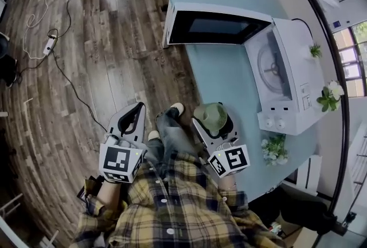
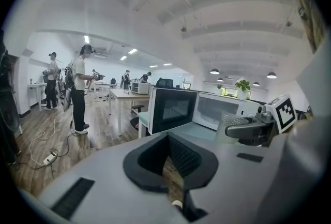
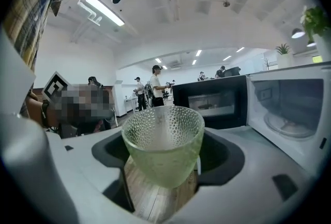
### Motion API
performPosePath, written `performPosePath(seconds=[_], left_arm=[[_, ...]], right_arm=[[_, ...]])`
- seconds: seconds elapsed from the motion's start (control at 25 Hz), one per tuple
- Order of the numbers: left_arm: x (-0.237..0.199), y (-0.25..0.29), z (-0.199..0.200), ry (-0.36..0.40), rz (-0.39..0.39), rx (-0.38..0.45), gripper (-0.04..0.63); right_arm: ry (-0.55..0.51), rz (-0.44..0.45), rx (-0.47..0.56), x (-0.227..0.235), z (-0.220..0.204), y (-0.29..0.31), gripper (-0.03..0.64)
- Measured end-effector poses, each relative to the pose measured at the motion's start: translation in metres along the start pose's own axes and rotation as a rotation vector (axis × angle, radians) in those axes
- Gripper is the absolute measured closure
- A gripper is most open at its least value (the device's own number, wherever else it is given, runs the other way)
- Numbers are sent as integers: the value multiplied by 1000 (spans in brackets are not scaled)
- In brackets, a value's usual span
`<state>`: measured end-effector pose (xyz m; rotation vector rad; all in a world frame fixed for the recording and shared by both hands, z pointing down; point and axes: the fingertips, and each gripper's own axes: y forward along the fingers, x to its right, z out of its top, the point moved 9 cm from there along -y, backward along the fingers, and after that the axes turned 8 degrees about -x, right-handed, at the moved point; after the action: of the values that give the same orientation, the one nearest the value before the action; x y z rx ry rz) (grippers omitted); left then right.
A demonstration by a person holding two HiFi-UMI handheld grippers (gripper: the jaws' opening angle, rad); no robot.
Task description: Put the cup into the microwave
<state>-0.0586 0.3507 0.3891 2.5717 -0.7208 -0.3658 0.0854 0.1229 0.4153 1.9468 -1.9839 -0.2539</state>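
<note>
A green dimpled glass cup point(image 1: 210, 112) point(image 3: 163, 143) sits upright between the jaws of my right gripper point(image 1: 213, 121) point(image 3: 168, 154), which is shut on it, above the near edge of the light blue table point(image 1: 226, 78). The white microwave point(image 1: 287, 69) point(image 3: 295, 109) stands on that table with its dark door point(image 1: 215, 26) point(image 3: 209, 104) swung wide open and the glass turntable point(image 1: 272, 66) showing. My left gripper point(image 1: 133, 117) point(image 2: 173, 158) hangs over the wooden floor to the left, shut, with nothing in it. In the left gripper view the cup point(image 2: 229, 127) shows at the right.
Small potted plants point(image 1: 330, 95) stand on the microwave and another plant point(image 1: 274, 149) on the table near its knobs. A power strip with cables point(image 1: 49, 43) lies on the floor at the left. People point(image 2: 80, 88) stand further back among desks.
</note>
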Motion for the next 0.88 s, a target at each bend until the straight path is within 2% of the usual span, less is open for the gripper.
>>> performPosePath(seconds=[0.4,0.88], left_arm=[[-10,106,80,83,-112,20,606],[34,208,142,205,-314,3,606]], right_arm=[[62,-120,44,83,44,47,230],[144,-324,105,154,57,29,232]])
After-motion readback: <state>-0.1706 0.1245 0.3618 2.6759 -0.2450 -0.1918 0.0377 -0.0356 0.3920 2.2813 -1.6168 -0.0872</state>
